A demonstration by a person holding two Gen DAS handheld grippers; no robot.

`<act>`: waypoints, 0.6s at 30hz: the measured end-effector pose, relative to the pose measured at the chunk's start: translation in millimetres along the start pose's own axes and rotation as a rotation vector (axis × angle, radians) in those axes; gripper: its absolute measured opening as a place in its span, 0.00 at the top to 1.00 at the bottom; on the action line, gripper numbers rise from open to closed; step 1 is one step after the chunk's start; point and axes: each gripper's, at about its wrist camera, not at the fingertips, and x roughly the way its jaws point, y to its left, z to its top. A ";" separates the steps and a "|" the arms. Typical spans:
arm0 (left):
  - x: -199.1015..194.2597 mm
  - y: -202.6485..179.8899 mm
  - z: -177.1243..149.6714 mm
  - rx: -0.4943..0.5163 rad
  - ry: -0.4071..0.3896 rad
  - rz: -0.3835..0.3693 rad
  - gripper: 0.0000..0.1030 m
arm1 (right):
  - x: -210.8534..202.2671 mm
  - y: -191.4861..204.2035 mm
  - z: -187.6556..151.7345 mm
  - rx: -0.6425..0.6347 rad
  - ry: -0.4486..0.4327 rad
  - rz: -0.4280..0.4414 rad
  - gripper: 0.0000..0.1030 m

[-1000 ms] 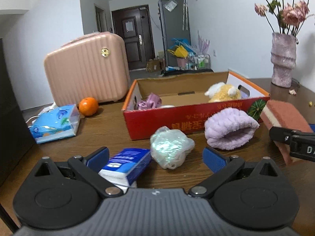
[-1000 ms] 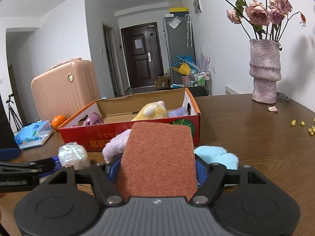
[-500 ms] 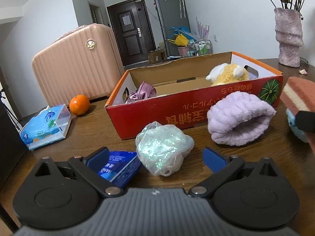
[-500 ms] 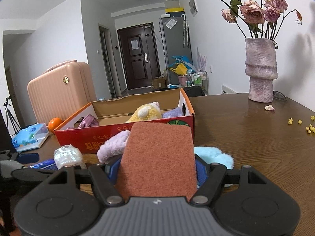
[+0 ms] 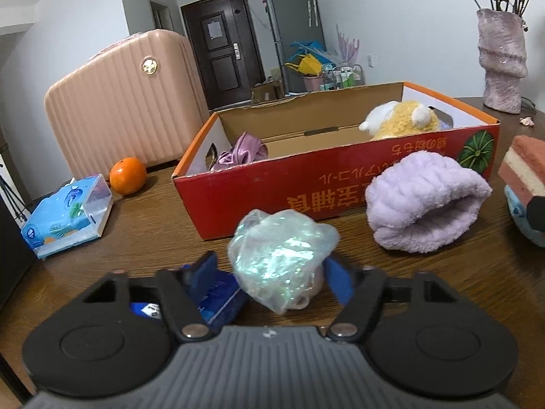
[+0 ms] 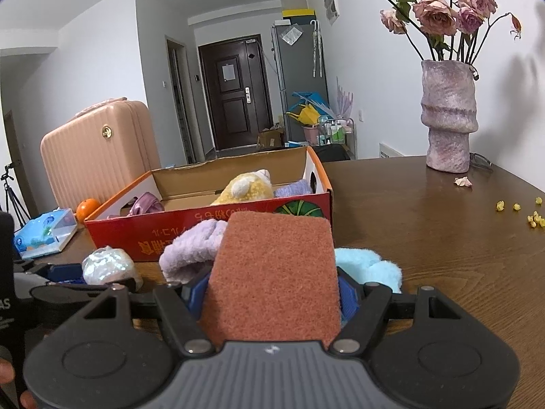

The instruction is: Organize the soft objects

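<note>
Left gripper (image 5: 277,269) has advanced, fingers now apart around iridescent bundle (image 5: 281,257) on table (image 5: 146,238), grasp imminent. Right gripper (image 6: 272,293) keeps sponge (image 6: 272,272) clamped, short of red box (image 6: 211,228).

On the table (image 5: 143,225): box (image 5: 340,184) in the middle, plush toy (image 5: 402,121) and cloth (image 5: 243,151) inside. Before the box, bag (image 5: 282,262) left, headband (image 5: 422,204) right. Left of the box, orange (image 5: 127,180) and tissue pack (image 5: 66,216), suitcase (image 5: 126,102) behind. Vase (image 6: 448,116) far right.

Black gripper (image 5: 276,269), blue-padded jaws.
</note>
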 end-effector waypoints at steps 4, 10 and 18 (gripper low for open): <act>-3.7 1.1 -0.2 -0.006 -0.014 -0.013 0.53 | 3.3 -1.8 -0.3 0.004 0.007 -0.005 0.31; -12.5 2.5 -0.2 -0.017 -0.046 -0.013 0.56 | 7.2 -5.1 -0.7 0.013 0.016 -0.015 0.31; -33.6 5.2 -1.9 -0.043 -0.102 -0.028 0.57 | 8.3 -5.5 -1.0 0.012 0.018 -0.011 0.31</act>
